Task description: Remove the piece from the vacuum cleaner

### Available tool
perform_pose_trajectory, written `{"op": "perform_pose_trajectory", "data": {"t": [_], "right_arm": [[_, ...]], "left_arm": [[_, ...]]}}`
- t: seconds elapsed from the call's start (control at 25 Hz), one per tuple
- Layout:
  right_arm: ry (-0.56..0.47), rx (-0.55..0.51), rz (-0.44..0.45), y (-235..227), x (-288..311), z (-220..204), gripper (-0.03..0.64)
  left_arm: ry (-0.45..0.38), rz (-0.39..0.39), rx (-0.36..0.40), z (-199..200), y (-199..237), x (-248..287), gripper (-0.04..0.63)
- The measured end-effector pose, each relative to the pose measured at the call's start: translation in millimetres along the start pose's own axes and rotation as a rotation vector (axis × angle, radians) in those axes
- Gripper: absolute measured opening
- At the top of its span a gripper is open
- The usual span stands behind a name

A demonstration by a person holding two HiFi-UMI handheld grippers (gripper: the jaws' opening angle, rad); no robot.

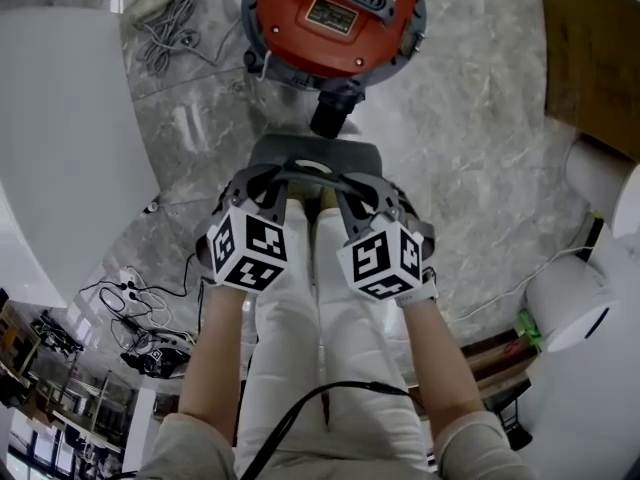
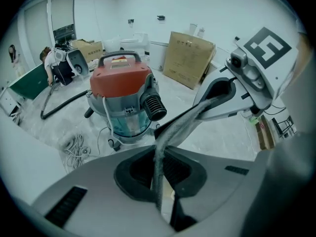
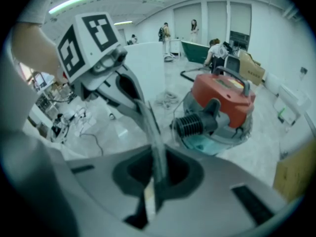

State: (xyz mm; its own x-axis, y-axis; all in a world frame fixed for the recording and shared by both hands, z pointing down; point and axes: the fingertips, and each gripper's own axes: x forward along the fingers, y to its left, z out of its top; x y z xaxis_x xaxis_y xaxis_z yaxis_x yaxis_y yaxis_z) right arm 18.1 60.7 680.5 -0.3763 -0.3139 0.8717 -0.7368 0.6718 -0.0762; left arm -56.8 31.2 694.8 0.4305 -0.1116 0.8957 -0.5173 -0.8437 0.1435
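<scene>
The vacuum cleaner [image 1: 333, 13] stands on the marble floor ahead of me, with a red lid, black handle and clear blue drum [image 2: 123, 115]. Its ribbed black inlet [image 1: 335, 113] faces me, and it also shows in the left gripper view [image 2: 154, 106] and the right gripper view [image 3: 193, 125]. My left gripper [image 1: 285, 178] and right gripper [image 1: 345, 180] hang side by side just short of that inlet, over my knees, not touching the machine. Both sets of jaws are shut with nothing between them [image 2: 159, 181] [image 3: 157, 174]. Each gripper sees the other beside it.
A coiled white cord [image 1: 165, 13] lies left of the vacuum. A white round table [image 1: 60, 138] fills the left, with loose cables [image 1: 140, 308] below it. White appliances [image 1: 590, 298] stand at the right. A cardboard box [image 2: 190, 58] and people are farther back.
</scene>
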Motion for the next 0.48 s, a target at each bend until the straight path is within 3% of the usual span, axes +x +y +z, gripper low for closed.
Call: {"op": "perform_pose_trajectory", "data": {"t": [0.16,0.48], "right_arm": [[-0.017,-0.016,0.033,9.8,-25.8,11.6,0.029],[-0.049,-0.033,0.052,15.6,-95.9,46.1,0.029]], "left_arm": [[-0.023,-0.003,-0.033,6.2,-10.4,-32.5,0.032],[-0.076,-0.013,0.000,40.3,-28.5,-106.0,0.032]]}}
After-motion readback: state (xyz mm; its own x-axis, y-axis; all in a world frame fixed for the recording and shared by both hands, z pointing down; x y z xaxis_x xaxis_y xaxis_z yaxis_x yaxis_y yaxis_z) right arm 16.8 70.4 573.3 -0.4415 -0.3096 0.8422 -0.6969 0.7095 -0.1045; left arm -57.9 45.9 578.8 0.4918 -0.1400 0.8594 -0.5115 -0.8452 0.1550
